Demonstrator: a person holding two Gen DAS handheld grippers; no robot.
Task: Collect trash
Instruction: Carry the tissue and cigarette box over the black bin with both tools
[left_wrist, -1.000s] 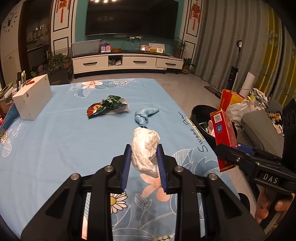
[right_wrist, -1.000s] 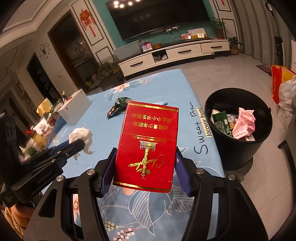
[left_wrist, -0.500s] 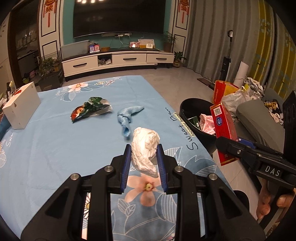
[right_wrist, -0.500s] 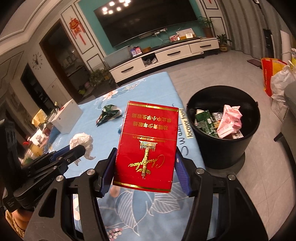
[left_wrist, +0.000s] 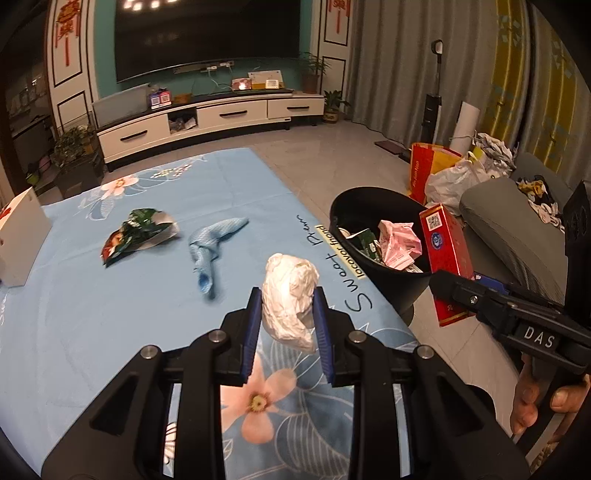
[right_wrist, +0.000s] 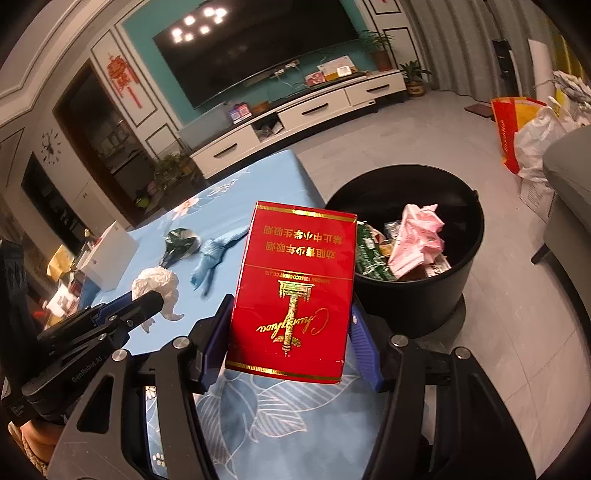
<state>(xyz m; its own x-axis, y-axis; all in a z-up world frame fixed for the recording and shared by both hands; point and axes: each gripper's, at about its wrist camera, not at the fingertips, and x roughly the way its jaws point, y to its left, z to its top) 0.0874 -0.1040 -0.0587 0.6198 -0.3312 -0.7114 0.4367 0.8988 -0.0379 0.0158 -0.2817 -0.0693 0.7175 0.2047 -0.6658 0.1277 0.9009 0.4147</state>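
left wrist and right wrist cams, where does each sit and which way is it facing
Left wrist: sits on the left gripper, looking forward across the blue tablecloth toward the TV wall; its jaws hold a white paper wad; the right gripper and fingers show at right.
Right wrist: sits on the right gripper, facing the black bin; its jaws hold a red box; the left gripper shows at left.
Shared: bin, wad, box, tablecloth.
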